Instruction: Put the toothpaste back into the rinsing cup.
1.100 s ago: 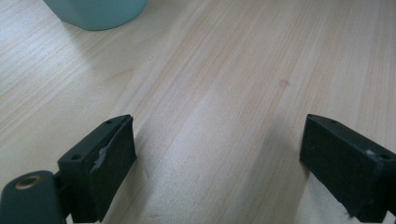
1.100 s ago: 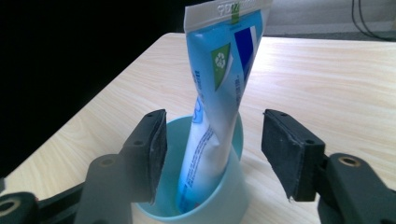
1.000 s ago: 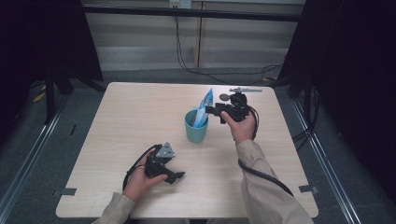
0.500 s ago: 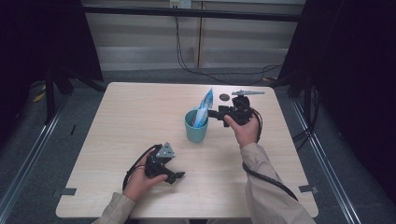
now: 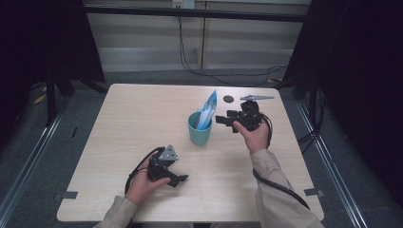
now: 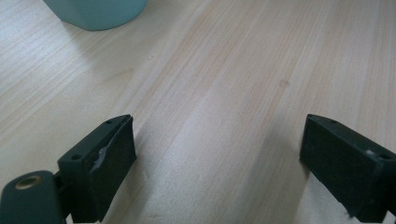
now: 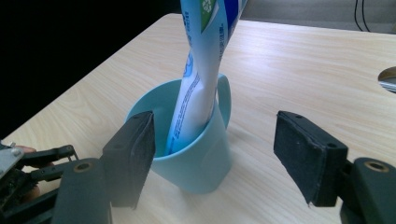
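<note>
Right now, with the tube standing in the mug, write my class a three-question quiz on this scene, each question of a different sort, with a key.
1. True or false: the toothpaste tube lies flat on the table.
2. Multiple choice: where does the right gripper stand? A) beside the teal mug, jaws apart; B) clamped on the tube; C) inside the mug.
3. Short answer: what lies between the pads of the left gripper?

Key
1. False: it stands tilted in the mug.
2. A. Its jaws have just been opening, and in the right gripper view the pads press on nothing.
3. Bare table; its jaws are open.
</note>
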A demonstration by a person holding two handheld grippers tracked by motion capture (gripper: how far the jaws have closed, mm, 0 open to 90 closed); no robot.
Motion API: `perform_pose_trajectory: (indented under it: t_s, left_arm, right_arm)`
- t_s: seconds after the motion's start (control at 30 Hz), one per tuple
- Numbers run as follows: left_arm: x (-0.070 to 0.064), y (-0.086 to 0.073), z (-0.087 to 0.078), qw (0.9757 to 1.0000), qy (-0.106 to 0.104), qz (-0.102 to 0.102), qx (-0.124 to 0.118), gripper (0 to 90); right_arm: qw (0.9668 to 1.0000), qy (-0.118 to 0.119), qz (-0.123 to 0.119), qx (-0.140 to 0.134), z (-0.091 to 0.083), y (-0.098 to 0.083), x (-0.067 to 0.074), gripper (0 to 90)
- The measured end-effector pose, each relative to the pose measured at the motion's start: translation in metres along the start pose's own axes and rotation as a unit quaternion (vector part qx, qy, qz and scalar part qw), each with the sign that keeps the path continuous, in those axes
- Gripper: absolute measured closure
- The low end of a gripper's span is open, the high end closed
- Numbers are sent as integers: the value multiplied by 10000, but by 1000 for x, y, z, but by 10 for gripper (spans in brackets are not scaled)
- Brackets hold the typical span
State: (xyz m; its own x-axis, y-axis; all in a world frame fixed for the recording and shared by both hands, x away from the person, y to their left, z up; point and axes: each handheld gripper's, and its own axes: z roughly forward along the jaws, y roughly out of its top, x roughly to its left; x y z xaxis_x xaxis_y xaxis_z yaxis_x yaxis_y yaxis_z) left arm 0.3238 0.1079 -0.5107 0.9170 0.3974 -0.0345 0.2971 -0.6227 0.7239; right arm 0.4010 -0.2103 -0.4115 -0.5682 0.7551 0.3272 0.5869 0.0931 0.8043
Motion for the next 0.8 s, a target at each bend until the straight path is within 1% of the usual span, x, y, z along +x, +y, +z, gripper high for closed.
perform_pose_trajectory:
  t_s: [0.13, 0.23, 0.43, 0.5, 0.6, 0.7, 0.8]
  left_arm:
    - [0, 0, 0, 10000, -4, 12, 3, 99]
    - [0, 0, 0, 10000, -4, 15, 5, 99]
    - [0, 0, 0, 10000, -6, -11, 6, 99]
    - [0, 0, 0, 10000, -10, 25, 25, 99]
    - [0, 0, 0, 10000, -10, 22, 24, 99]
    - [0, 0, 0, 10000, -9, 21, 23, 99]
    - [0, 0, 0, 10000, -10, 21, 23, 99]
  right_arm:
    - [10000, -5, -79, 3, -4, -2, 0, 289]
    - [10000, 10, -95, 2, -6, -5, 1, 290]
    - [9998, 1, -197, 81, -9, -9, 3, 279]
    - [9995, -43, -279, 141, -9, -10, 3, 275]
    - [9994, -36, -298, 157, -11, -12, 4, 276]
    - [9991, -70, -371, 187, -13, -14, 3, 275]
    - [9991, -79, -364, 177, -16, -16, 2, 276]
